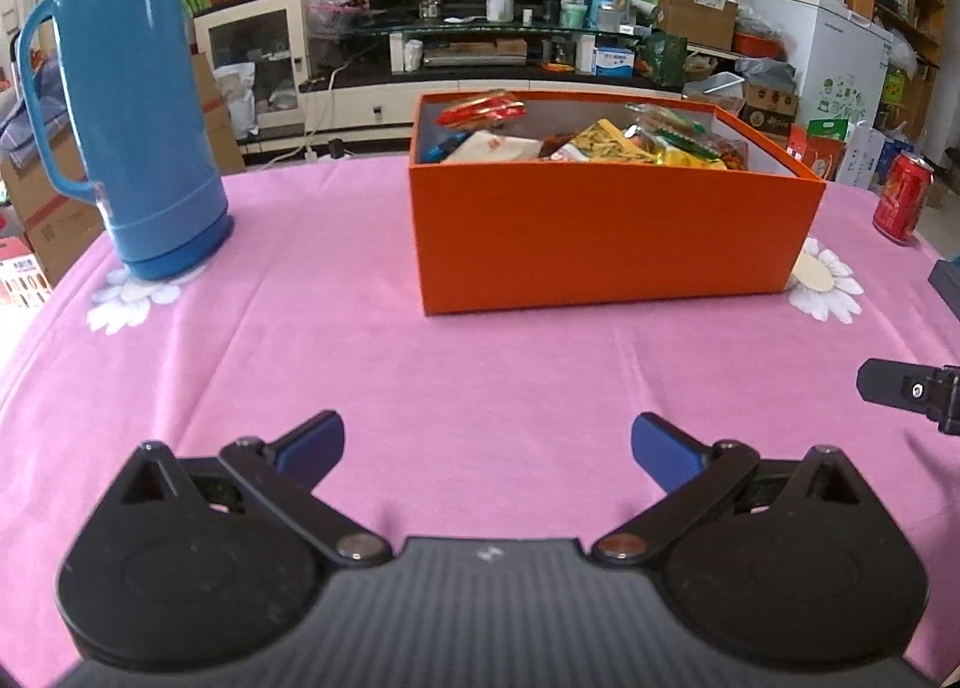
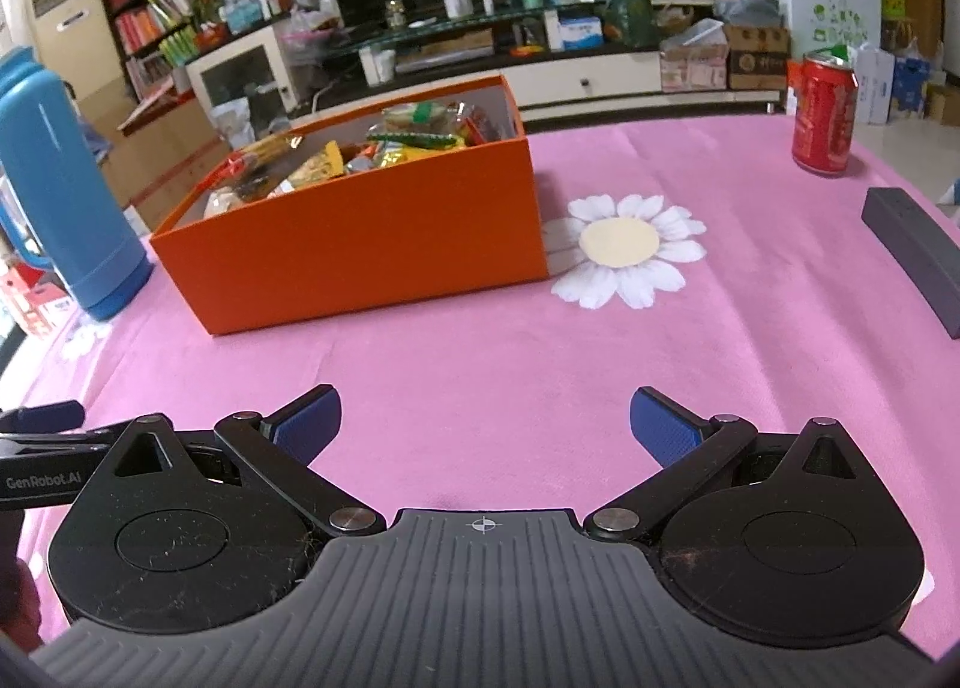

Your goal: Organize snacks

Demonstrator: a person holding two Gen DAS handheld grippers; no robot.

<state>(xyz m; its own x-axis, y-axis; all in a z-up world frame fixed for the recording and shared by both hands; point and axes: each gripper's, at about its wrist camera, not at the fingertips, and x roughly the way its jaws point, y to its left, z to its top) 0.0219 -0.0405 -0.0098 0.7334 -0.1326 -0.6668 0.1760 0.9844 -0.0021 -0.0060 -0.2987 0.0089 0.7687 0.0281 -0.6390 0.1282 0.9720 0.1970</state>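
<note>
Open orange box [image 1: 600, 232] sits upright on a pink tablecloth [image 1: 420, 364], lidless, filled with jumbled snack packets [image 1: 600, 139].

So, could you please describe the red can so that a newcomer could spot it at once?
Start at the orange box of snacks on the pink tablecloth. Look past the daisy print to the far right edge: the can stands upright there, alone. It is the only red cylinder on the table, much shorter than the blue flask.
</note>
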